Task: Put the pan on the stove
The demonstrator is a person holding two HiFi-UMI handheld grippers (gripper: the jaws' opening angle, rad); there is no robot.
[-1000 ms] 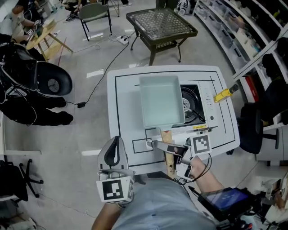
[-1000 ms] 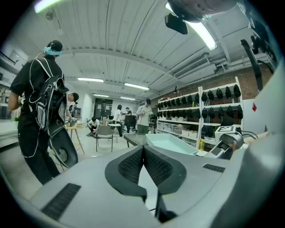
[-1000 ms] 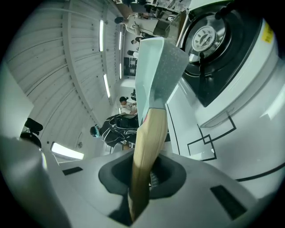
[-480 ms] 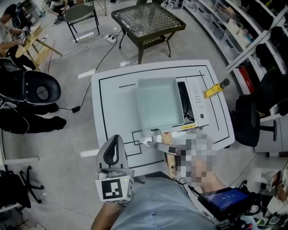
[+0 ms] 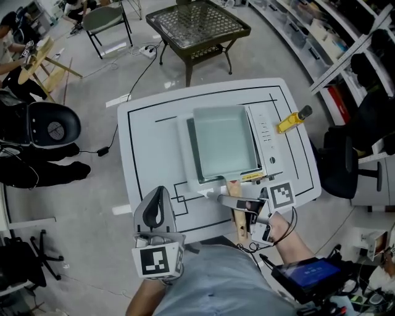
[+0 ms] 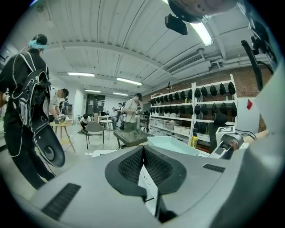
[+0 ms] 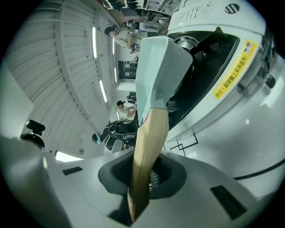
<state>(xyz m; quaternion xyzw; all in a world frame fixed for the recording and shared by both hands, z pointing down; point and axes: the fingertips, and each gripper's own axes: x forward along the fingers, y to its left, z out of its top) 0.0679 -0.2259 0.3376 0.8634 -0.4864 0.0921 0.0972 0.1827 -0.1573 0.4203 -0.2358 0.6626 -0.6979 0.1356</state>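
A pale teal rectangular pan (image 5: pixel 224 145) with a wooden handle (image 5: pixel 237 216) lies over the burner of the portable stove (image 5: pixel 264 133) on the white table (image 5: pixel 148 142). Whether it rests on the burner or hovers, I cannot tell. My right gripper (image 5: pixel 245 207) is shut on the handle near the table's front edge. In the right gripper view the handle (image 7: pixel 149 142) runs out from between the jaws of the right gripper (image 7: pixel 144 178) to the pan (image 7: pixel 156 67), above the black burner well (image 7: pixel 200 49). My left gripper (image 5: pixel 154 216) is held off the table's front left corner. In its own view the left gripper (image 6: pixel 142 167) is shut and holds nothing.
A yellow-handled tool (image 5: pixel 291 120) lies on the table right of the stove. Beyond the table stand a mesh-topped low table (image 5: pixel 197 21) and a folding chair (image 5: pixel 105 18). A black office chair (image 5: pixel 52 126) is at the left, shelving and another chair (image 5: pixel 342 166) at the right.
The pan has moved right with my right gripper, from beside the open burner to over it, so that it covers the burner. My left gripper has stayed where it was.
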